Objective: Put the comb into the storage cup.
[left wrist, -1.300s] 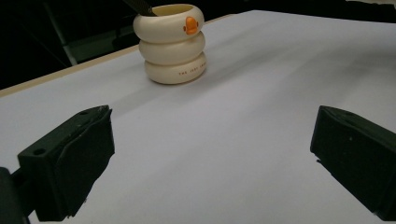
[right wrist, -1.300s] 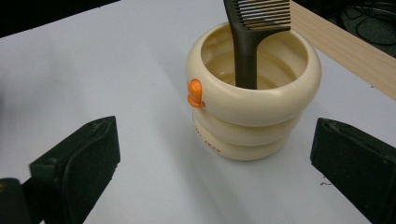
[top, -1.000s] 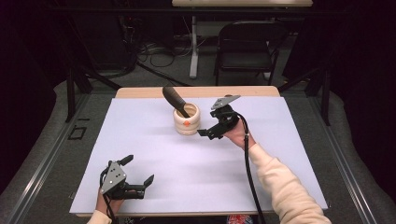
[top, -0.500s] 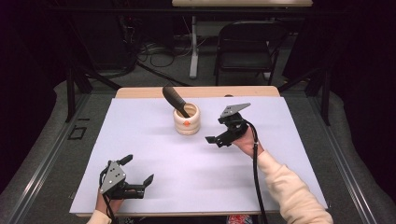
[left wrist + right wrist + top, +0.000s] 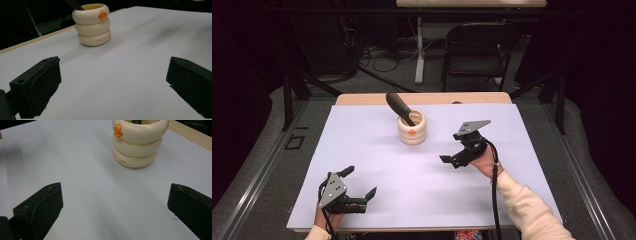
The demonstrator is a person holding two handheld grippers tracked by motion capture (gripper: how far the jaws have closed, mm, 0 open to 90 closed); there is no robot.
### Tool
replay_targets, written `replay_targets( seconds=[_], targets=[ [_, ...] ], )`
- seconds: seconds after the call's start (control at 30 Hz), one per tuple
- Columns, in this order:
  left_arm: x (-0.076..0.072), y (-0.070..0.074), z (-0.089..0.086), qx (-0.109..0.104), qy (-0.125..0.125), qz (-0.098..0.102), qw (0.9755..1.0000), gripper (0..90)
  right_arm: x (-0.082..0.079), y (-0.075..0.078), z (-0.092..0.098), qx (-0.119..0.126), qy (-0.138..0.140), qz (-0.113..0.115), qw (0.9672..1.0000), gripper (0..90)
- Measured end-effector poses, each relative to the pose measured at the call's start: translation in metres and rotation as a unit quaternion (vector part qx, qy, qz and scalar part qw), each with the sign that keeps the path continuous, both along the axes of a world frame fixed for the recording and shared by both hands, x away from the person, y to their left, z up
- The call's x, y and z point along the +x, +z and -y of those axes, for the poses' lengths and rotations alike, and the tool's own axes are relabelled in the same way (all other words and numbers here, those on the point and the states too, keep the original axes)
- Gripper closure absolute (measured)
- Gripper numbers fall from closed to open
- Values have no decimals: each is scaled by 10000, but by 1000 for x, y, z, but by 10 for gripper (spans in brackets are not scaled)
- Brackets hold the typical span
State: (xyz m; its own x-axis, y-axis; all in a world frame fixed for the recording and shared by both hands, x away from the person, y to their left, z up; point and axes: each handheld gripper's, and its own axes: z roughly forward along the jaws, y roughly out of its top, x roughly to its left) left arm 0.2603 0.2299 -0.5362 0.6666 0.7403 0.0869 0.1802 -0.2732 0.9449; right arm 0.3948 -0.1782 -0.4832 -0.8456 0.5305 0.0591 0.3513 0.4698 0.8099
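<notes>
The white counter (image 5: 377, 150) carries a cream ringed holder (image 5: 411, 129) near its far edge, a black-handled tool (image 5: 399, 106) standing inside. The right gripper (image 5: 451, 161) has drawn back from the holder, empty, fingers spread, so the placing looks finished. The left gripper (image 5: 360, 188) rests low, fingers spread.

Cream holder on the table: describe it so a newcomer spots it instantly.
On the white table cover, look toward the far edge, near the middle. There stands the cream holder, shaped like three stacked rings, with a dark handle leaning out of its top. A small orange beak-like mark on the upper ring sets it apart.
</notes>
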Motion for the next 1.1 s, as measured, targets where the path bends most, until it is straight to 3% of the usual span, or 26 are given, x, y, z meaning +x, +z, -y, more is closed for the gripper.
replay_targets(
  seconds=[0.37, 1.1],
  targets=[
    [0, 0, 1, 14, 2, -11, 10000, 0, -19, -3, 24, 17, -175, 74, 9998, 0],
    [1, -1, 1, 19, 22, -32, 10000, 0, -51, -18, 48, -5, -369, 83, 9993, 0]
  ],
)
